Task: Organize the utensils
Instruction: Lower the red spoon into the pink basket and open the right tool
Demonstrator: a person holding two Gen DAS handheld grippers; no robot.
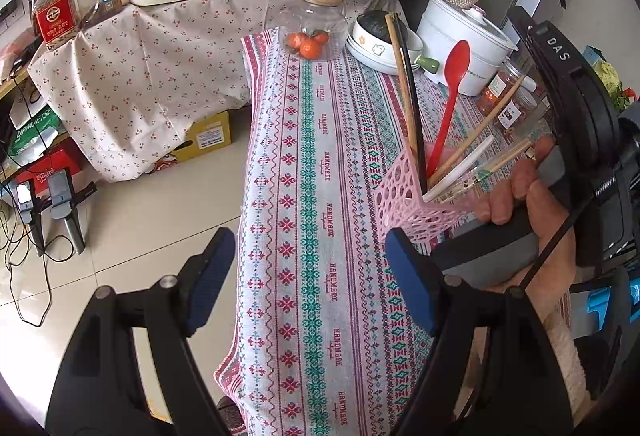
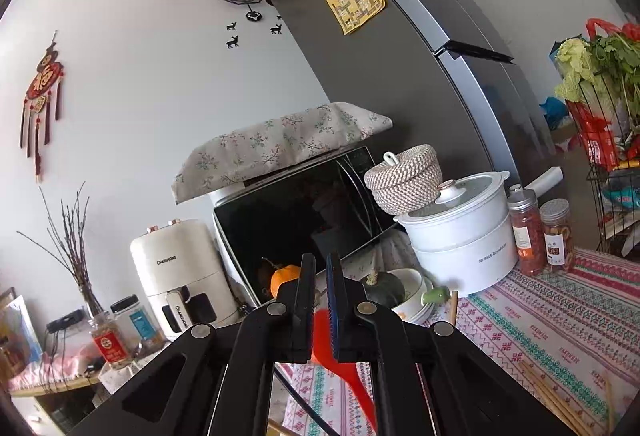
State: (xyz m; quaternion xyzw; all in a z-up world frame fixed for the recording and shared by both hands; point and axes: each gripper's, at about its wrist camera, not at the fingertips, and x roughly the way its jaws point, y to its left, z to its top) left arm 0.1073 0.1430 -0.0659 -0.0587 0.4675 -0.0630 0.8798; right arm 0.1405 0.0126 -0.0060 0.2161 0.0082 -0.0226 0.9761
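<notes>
black linkage arms, silver rivets, blue ribbed pads (image 1: 212, 268) — "das" marked right gripper body (image 1: 560, 48).

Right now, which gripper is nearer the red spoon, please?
Right. The right gripper, shut, is right at the red spoon; the left gripper, open, sits short of its pink basket.

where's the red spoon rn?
Left wrist view, right side: the red spoon stands bowl-up in the pink holder beside the chopsticks, in front of the white pot.
</notes>
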